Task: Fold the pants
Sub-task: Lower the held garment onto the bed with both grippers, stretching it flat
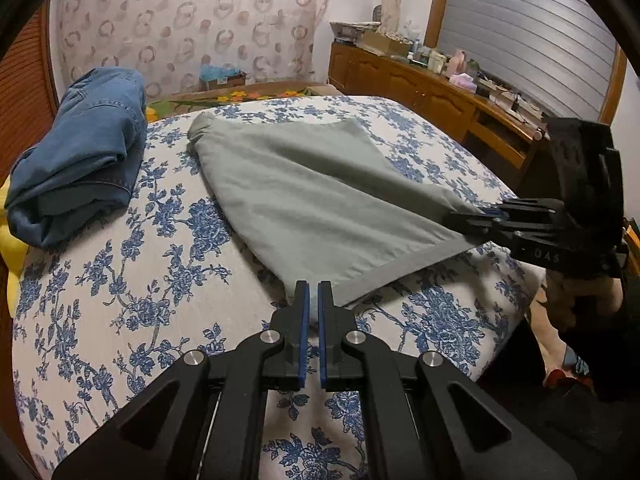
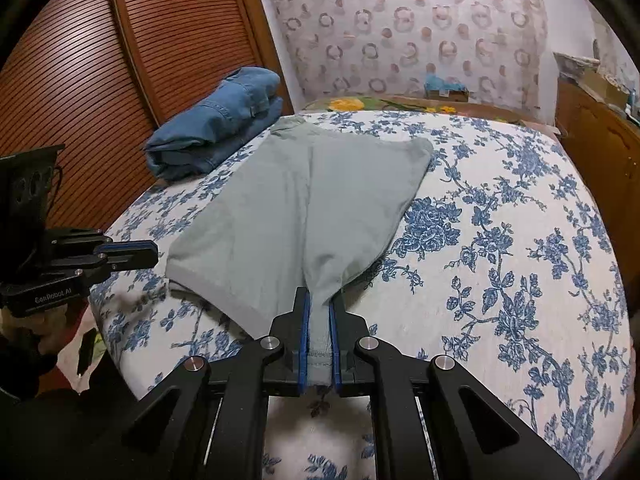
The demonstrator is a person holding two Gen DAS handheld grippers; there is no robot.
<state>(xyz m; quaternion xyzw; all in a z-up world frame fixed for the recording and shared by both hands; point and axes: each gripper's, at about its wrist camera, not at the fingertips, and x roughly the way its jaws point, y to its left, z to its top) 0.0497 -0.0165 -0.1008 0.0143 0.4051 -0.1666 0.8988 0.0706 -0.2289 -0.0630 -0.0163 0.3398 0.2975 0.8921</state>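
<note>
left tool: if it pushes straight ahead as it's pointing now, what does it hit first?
Most likely the hemmed corner of the grey pants, lying on the bed just past the left tool. Its jaws are nearly closed and empty. Depth is unclear; it might pass just above the cloth.

Pants (image 1: 312, 200) lay in the middle of the bed (image 1: 120, 312). Folded jeans (image 1: 80, 168) sat to their left, w/ a cupboard (image 1: 420, 88) on the right.
</note>
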